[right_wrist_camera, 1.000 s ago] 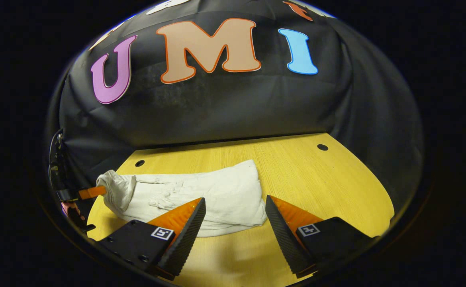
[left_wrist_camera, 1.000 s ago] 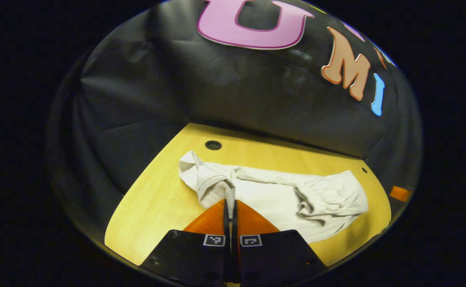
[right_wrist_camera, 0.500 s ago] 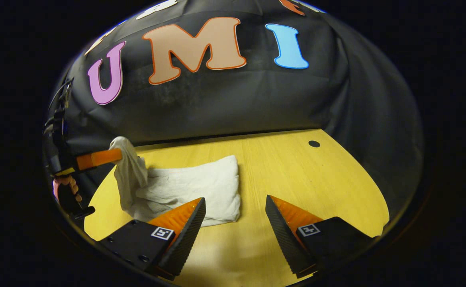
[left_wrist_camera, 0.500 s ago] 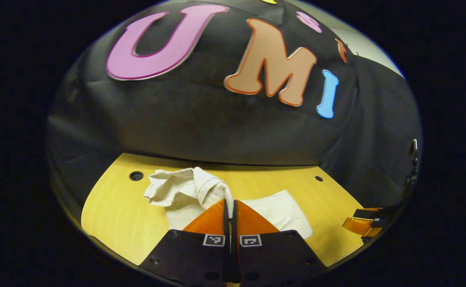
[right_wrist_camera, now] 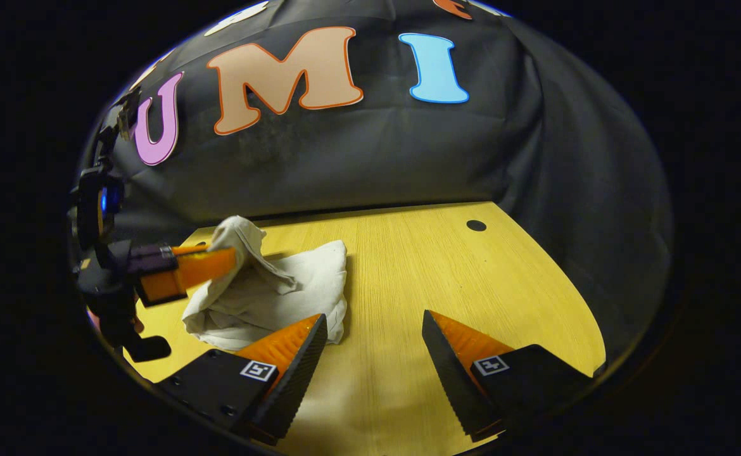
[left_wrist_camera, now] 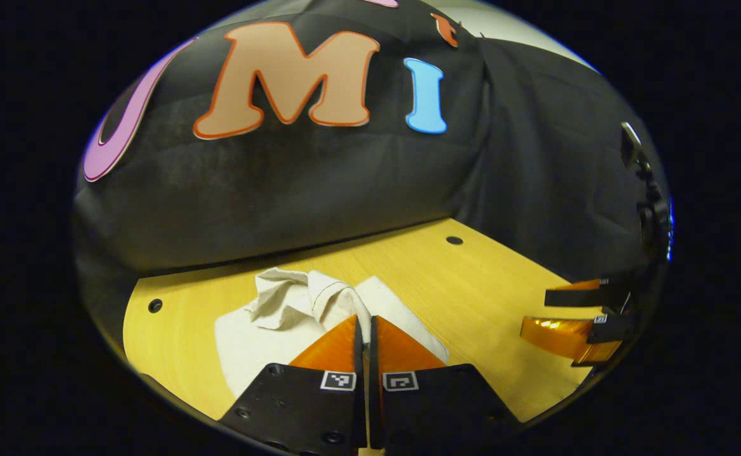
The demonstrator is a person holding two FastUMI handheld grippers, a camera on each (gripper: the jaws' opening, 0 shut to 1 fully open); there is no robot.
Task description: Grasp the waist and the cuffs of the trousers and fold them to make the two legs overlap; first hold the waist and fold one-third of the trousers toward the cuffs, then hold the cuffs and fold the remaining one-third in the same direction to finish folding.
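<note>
The off-white trousers [left_wrist_camera: 263, 329] lie folded in a short heap on the yellow wooden table [left_wrist_camera: 497, 297]. My left gripper [left_wrist_camera: 364, 320] is shut on a hemmed end of the cloth, which bunches just beyond its fingertips. In the right gripper view the left gripper [right_wrist_camera: 218, 259] holds that end lifted over the folded trousers [right_wrist_camera: 301, 285], so the cloth slopes down to the pile. My right gripper [right_wrist_camera: 373, 316] is open above the bare table, to the right of the trousers, with nothing between its fingers. It also appears at the right edge of the left gripper view as the right gripper [left_wrist_camera: 567, 313].
The black cloth wall closes the table's far side. Small round holes sit in the tabletop [left_wrist_camera: 454, 240] [left_wrist_camera: 154, 306] [right_wrist_camera: 475, 225]. Bare wood [right_wrist_camera: 472, 285] stretches to the right of the trousers. A hand holds the left gripper's handle [right_wrist_camera: 117, 316].
My left gripper has lifted the held end and carried it over toward the trousers' other end, so the pile is shorter. The right gripper stays open and has barely moved.
</note>
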